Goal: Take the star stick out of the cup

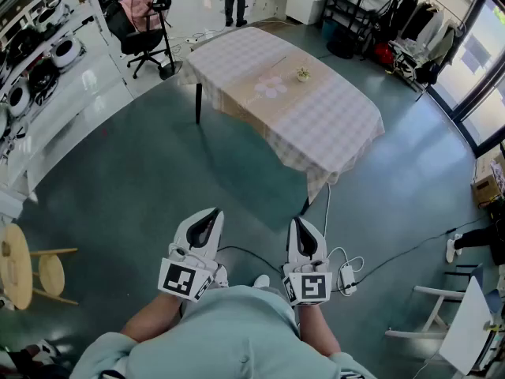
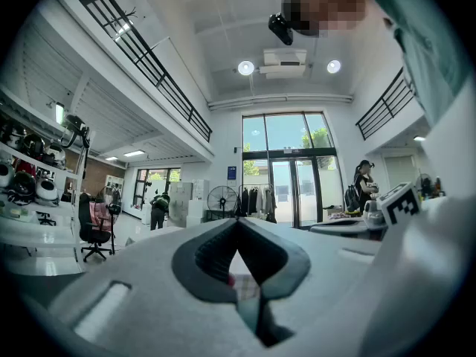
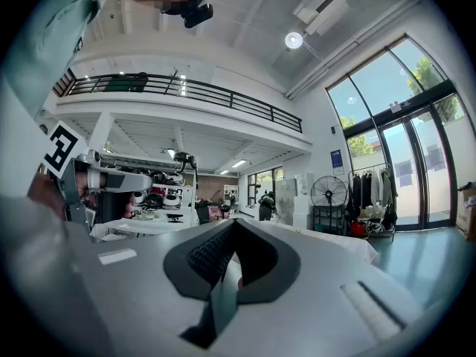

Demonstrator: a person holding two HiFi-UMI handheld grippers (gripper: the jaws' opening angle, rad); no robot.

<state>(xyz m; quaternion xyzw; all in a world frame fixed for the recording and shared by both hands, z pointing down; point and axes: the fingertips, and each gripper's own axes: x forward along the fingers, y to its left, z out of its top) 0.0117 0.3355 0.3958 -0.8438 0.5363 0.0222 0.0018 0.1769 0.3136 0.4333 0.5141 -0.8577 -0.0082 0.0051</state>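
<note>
**Far from the table: both grippers shut, nothing held**

Across the floor from me, well apart from both grippers, the cup (image 1: pixel 303 74) stands on the table (image 1: pixel 339 125), just beside a pink flower-shaped mat (image 1: pixel 271 87). Smth pale pokes out of its top, prob. the star stick, but it's too small in the head view to be sure.

Handling, my guess: stick is thin, light and stiff, so it won't need much squeeze. The risk is the cup, which looks small and light enough to tip or drag along if I pull at an angle. I'd pinch the shaft just above the rim, not the star end, and lift straight up, w/ the other gripper steadying the cup wall if needed.

Pose: left gripper (image 1: pixel 215 213) and right gripper (image 1: pixel 300 221) are side by side close to my body, both level and aimed roughly at the table. Jaws on each are pressed together at the tips w/ nothing between them, as each gripper view confirms. Approach not started.
</note>
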